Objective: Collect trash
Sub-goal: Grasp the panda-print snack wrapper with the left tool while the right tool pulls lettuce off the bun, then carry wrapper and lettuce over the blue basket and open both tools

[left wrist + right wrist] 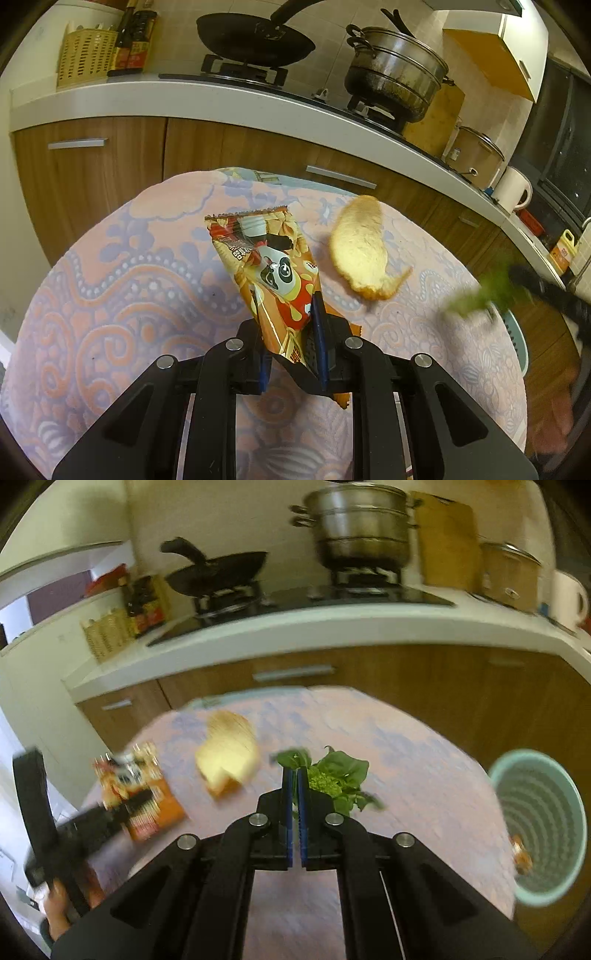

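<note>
My left gripper (291, 332) is shut on the lower end of an orange-red snack wrapper (266, 251) with a panda print, which sticks up over the table. A pale yellow fruit peel (360, 247) lies on the cloth to the wrapper's right. In the right wrist view my right gripper (295, 771) is shut on a bunch of green leafy scraps (340, 775) and holds them above the table. The picture is blurred by motion. A teal ribbed bin (539, 823) stands at the table's right edge, with an orange scrap (521, 853) inside.
The round table wears a pink and lilac patterned cloth (129, 277). Behind it runs a white counter over brown cabinets (92, 155), with a black wok (255, 40), a steel steamer pot (395, 70) and a white kettle (513, 188).
</note>
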